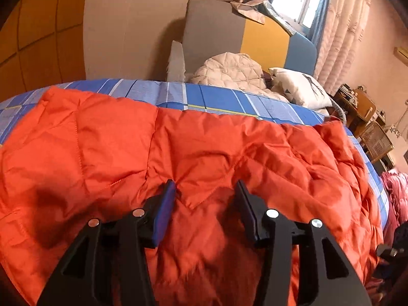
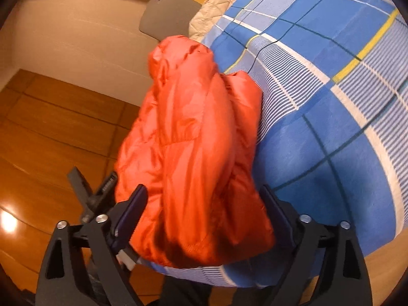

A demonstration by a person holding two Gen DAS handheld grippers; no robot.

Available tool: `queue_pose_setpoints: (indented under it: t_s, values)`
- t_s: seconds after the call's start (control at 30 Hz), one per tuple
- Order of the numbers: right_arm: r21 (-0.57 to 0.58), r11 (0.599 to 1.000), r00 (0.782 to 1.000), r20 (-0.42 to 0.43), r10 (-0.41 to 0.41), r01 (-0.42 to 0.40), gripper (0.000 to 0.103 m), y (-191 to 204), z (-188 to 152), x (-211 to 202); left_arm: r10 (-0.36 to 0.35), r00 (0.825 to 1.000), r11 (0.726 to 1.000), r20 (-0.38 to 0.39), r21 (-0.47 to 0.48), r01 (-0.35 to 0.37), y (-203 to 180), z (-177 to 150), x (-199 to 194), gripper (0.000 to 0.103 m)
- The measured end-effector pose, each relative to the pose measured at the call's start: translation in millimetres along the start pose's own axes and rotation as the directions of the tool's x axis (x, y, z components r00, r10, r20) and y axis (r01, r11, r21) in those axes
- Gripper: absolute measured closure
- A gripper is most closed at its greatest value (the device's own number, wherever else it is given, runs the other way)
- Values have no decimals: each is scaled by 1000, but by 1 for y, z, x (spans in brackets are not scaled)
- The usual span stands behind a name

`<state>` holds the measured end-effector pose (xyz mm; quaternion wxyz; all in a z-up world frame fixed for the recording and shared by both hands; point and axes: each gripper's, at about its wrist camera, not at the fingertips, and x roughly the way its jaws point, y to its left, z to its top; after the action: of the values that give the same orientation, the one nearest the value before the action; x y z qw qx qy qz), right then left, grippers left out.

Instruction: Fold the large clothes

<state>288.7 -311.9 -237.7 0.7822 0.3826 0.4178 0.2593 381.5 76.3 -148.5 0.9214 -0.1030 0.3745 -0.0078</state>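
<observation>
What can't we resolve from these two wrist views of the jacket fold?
- Left wrist: orange jacket near hem is cut off by the bottom edge and left gripper.
- Right wrist: whether right gripper pinches the fabric; the bulging jacket hides contact.
- Left wrist: cluttered shelf items are too small.

Jacket (image 1: 193,140): orange quilted synthetic cloth, slight sheen, stitched seams, puffy. Bedsheet (image 2: 331,117): woven cloth, matt, blue check print. Left gripper (image 1: 205,191) and right gripper (image 2: 204,199): black matt plastic bodies, shiny metal pins, dark blue rubbery-looking finger pads (image 1: 163,214). Floor (image 2: 51,127): wood boards, glossy, lamp glare. Coat (image 1: 229,71) by headboard: beige quilted cloth, matt. Curtain (image 1: 341,25): pale textured fabric.
</observation>
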Motion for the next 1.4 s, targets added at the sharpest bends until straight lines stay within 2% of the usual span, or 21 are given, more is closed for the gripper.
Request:
queue_pose_setpoints:
  t_s: [0.2, 0.4, 0.67, 0.8, 0.9, 1.07, 1.1, 1.13, 1.17, 1.3, 1.4]
  values:
    - [19, 1000, 1000, 5, 0, 0, 11, 0, -2, 8, -17, 1000, 1000, 14, 3, 17, 4, -11, -21, 53]
    - [-10, 998, 998, -2, -61, 61, 10, 11, -2, 19, -24, 1000, 1000, 21, 2, 24, 10, -20, -35, 52]
    - [-6, 993, 993, 14, -116, 116, 25, 14, -6, 17, -27, 999, 1000, 27, 12, 27, 15, -35, -49, 52]
    - [-14, 992, 992, 22, -124, 124, 41, 15, -8, 10, -34, 999, 999, 22, 18, 34, 18, -41, -50, 52]
    - [-33, 991, 991, 24, -131, 132, 45, 22, -8, 8, -37, 999, 999, 16, 19, 37, 19, -44, -49, 52]
    - [5, 993, 993, 31, -116, 115, 43, 16, -7, 7, -50, 999, 999, 11, 13, 49, 21, -49, -50, 52]
    - [11, 994, 993, 29, -111, 110, 39, 14, -8, 7, -50, 999, 999, 10, 20, 50, 21, -50, -50, 52]
    - [21, 995, 995, 27, -100, 99, 30, 13, -8, 8, -51, 999, 998, 9, 25, 50, 21, -50, -50, 52]
    - [31, 996, 996, 26, -87, 87, 27, 12, -9, 9, -54, 999, 998, 7, 26, 54, 22, -51, -49, 52]
    - [46, 995, 996, 16, -91, 90, 27, 10, -10, 18, -89, 996, 996, -2, 4, 89, 29, -54, -46, 52]
    - [26, 995, 994, 35, -100, 99, 39, 17, -10, 20, -118, 993, 993, -7, -13, 117, 34, -55, -44, 52]
